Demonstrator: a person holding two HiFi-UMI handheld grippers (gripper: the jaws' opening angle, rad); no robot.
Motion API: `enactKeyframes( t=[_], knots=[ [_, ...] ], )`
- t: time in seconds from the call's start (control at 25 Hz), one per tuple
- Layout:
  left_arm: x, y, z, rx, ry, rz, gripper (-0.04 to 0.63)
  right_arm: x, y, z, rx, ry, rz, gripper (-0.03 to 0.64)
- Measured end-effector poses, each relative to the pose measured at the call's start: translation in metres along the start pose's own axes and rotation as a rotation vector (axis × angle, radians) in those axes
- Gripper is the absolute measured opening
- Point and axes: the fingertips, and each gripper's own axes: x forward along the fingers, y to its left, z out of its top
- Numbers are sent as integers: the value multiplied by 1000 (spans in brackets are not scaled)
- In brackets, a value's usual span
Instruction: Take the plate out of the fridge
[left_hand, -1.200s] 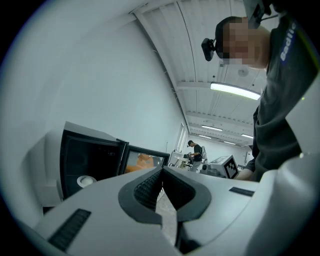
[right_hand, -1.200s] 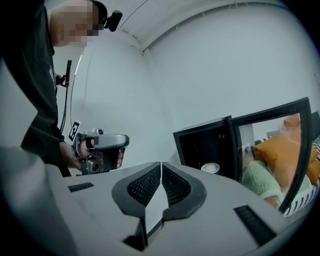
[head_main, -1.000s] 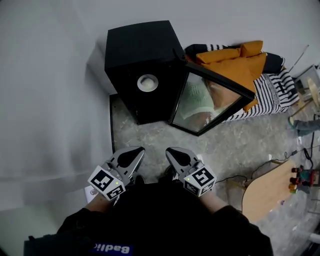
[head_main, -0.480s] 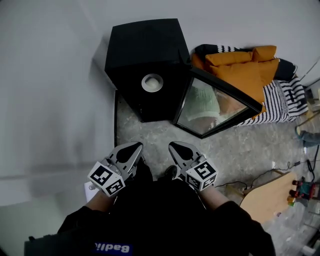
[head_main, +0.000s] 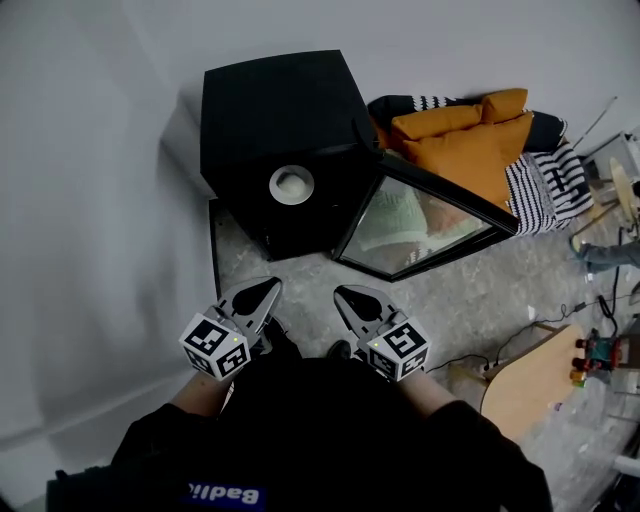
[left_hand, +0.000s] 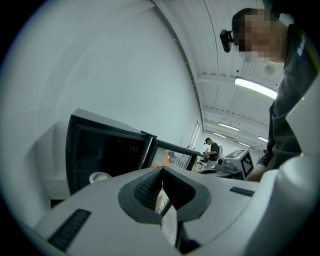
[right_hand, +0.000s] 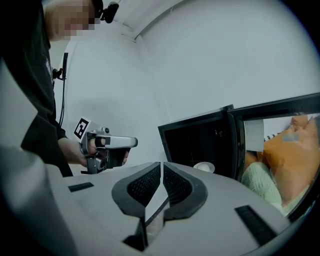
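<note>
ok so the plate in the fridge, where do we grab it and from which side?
Probably its front rim, the edge facing the opening. The plate lies flat and low in the fridge, so come in near level from the front, one jaw over the rim, one under. The door stands open at the right.

Right gripper (right_hand: 161, 166), jaws closed together with nothing between them. Just beyond the jaw tips and slightly to their right stands the open black fridge (right_hand: 192, 140). A white plate (right_hand: 204, 166) lies low inside it. Further right of the jaws, the glass door (right_hand: 238, 150) shows orange and green fabric. Left of the jaws, a hand (right_hand: 75, 150) holds the left gripper (right_hand: 131, 142).
</note>
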Motion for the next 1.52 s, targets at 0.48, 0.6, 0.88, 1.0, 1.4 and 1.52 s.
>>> enactKeyframes(
  t=[0.48, 0.6, 0.88, 1.0, 1.4, 1.52],
  knots=[
    [15, 76, 2, -27, 54, -61, 8, 59, -5, 20, -26, -4, -107, 11],
    [24, 85, 1, -51, 55, -33, 8, 61, -9, 23, -30, 4, -88, 11],
    [63, 107, -18, -123, 71, 65, 9, 53, -35, 12, -29, 54, -24, 11],
    [83, 121, -31, -153, 80, 105, 11, 49, -50, 3, -24, 79, -12, 11],
    [146, 192, -64, -292, 51, 219, 100, 37, -72, -44, 36, 171, 5, 11],
    [165, 211, -77, -298, 55, 251, 123, 34, -74, -59, 47, 197, 9, 11]
  ],
)
